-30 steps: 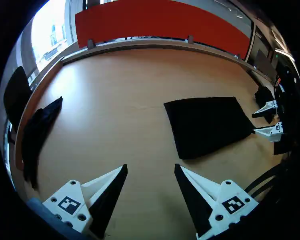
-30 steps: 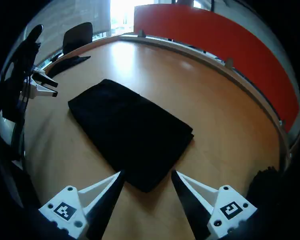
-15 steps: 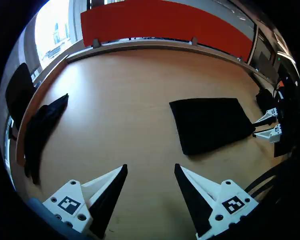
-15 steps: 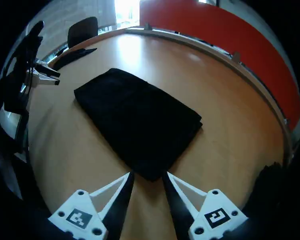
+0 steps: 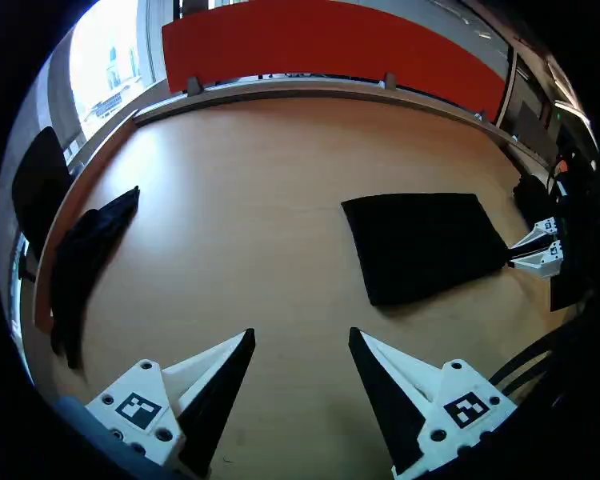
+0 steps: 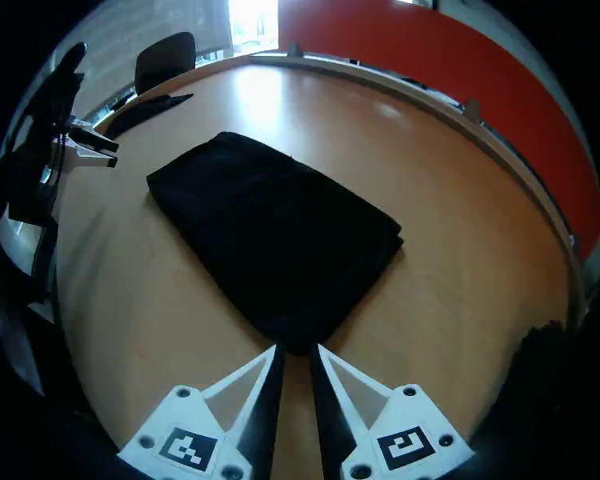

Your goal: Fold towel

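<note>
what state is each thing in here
black towel, folded, lying flat on the table
left gripper, open, above bare table
right gripper, nearly shut at the black towel's near corner; grip unclear
dark cloth, bunched by the table edge

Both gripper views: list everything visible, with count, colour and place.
towel: one, black, folded, lying flat on the table
table: one, light wood, bearing the towel
partition: one, red, along the table's far edge
dark cloth: one, black, bunched at the table's edge
chair: one, black, beyond that edge
left tongs: white with black fingers, open, over bare table
right tongs: same colours, nearly closed at the towel's near corner; grip unclear
</note>
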A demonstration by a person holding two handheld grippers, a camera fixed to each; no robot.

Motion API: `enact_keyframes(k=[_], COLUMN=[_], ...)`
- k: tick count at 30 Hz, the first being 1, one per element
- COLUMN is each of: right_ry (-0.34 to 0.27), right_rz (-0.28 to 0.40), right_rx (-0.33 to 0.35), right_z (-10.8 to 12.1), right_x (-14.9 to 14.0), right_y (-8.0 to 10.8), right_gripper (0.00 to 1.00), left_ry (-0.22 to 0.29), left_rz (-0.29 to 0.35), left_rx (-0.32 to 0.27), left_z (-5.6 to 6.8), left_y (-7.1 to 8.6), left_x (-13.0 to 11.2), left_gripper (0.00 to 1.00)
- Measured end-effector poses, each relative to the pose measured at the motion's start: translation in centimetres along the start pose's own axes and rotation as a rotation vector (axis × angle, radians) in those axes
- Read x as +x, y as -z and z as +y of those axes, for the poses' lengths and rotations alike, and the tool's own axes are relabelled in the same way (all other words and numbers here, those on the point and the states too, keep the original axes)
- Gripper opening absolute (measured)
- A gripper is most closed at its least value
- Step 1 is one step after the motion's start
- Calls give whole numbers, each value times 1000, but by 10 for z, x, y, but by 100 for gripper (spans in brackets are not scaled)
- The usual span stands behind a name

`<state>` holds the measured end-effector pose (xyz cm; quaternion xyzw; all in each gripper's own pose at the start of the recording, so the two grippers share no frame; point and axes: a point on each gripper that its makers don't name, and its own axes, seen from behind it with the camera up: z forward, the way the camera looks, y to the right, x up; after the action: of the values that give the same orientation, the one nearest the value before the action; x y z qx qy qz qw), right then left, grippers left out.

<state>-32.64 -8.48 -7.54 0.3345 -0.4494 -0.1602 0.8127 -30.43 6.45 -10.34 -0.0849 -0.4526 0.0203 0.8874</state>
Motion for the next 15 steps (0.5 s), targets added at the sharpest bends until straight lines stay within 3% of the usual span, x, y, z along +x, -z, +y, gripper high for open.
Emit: enact_keyframes(k=[5,15], right_ry=[-6,11], right_rz=[9,31], right_rx=[-6,-18], right_z=[2,4], right_x=[2,12], right_y=[-2,7], right_gripper=[5,4], left_ry=[-3,-7], left_rz=[0,1], left_rx=[2,4], left_z=[-2,-4], left_y=[0,1], left_x=[0,1], left_gripper=[86,86])
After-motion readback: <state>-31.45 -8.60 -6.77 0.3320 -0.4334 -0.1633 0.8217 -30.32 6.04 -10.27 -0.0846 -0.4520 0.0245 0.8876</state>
